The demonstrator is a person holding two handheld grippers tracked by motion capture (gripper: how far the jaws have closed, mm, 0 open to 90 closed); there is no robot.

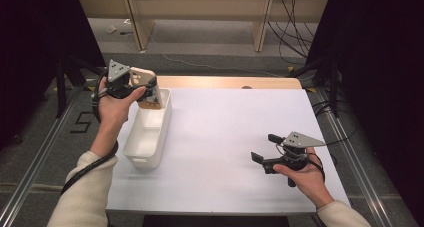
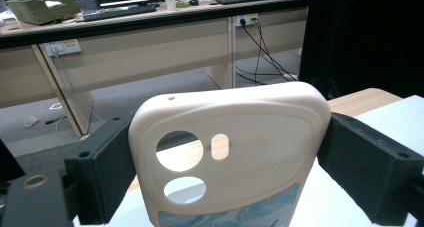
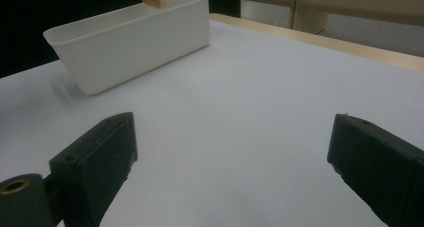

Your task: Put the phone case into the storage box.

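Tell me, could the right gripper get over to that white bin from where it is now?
Probably yes. The right gripper is open and holds nothing, and bare white table lies between it and the white bin. The one thing near the bin is the left gripper, holding a phone case over its far end.

Readable text: none, not a word or number anywhere in these views.
Phone case [image 2: 227, 152]: a blue-and-white swirled pattern on its lower part, no lettering legible.
White bin [image 1: 150, 132]: plain walls, no label showing.
Floor beside the table [image 1: 82, 121]: dark angular markings, shape too unclear to read as a sign or digit.
Wall sockets [image 2: 64, 47] under the far desk: pale plates, any print too small to make out.
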